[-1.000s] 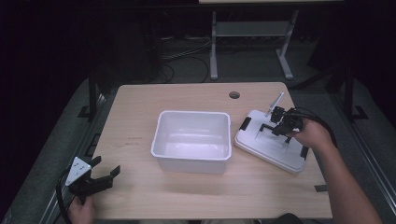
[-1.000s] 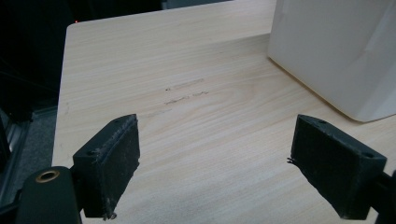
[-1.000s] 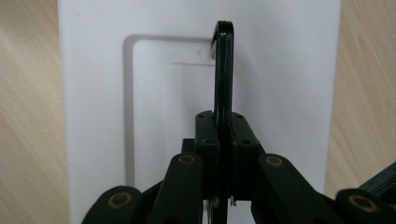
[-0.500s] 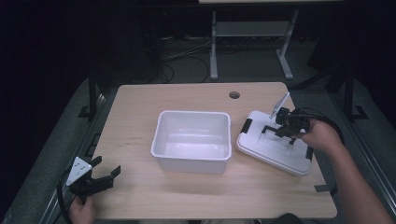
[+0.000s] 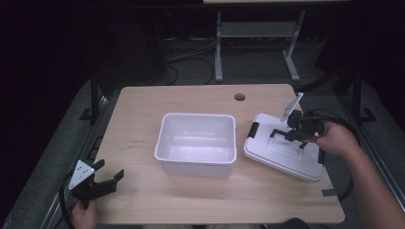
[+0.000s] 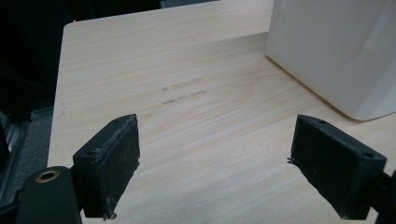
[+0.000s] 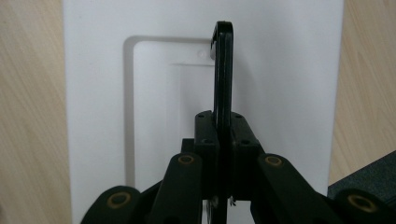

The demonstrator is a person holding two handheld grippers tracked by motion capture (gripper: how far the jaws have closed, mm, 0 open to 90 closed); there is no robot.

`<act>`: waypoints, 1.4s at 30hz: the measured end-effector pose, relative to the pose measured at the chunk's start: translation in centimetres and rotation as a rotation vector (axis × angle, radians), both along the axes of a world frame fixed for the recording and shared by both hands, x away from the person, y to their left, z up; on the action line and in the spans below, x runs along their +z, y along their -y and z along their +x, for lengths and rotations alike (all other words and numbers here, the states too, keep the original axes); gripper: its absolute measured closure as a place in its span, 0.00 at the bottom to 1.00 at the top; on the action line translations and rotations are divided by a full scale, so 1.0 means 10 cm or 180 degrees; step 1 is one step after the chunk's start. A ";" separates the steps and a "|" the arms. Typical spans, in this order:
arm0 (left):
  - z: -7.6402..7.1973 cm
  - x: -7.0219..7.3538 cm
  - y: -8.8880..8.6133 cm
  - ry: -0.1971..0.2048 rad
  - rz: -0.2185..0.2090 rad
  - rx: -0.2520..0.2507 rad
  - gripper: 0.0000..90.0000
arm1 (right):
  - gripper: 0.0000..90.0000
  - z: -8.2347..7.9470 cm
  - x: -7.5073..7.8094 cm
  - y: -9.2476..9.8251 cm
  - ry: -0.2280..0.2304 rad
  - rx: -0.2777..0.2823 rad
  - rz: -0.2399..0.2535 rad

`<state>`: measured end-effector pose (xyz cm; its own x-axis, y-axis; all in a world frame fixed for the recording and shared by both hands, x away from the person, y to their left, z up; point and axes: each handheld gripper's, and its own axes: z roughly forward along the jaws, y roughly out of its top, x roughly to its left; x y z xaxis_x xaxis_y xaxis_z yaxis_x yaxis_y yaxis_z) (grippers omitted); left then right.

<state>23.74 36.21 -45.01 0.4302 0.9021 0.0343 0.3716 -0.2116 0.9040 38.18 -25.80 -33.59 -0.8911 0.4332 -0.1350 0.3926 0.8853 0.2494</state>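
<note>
The right claw is clenched on the black handle of the white lid, which lies on the tabletop just right of the empty white bin. At the near left corner, the left claw hovers released, grasping nothing.

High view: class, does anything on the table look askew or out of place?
Yes: the white lid lies skewed beside the open white bin, not on it. The right gripper is shut on the lid's black handle. Nothing looks spilled or damaged.
</note>
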 end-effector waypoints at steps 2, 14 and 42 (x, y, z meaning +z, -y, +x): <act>0.00 0.00 0.00 0.0000 0.0002 0.0001 0.17 | 0.94 -0.02 0.02 0.00 0.0002 0.0014 -0.0007; 0.00 0.00 -0.01 0.0009 -0.0014 0.0004 0.17 | 0.94 -0.10 0.27 -0.03 0.0013 0.0107 -0.0043; -0.01 0.01 -0.03 0.0027 -0.0028 0.0029 0.17 | 0.94 -0.21 0.90 -0.31 0.0122 0.0349 -0.0034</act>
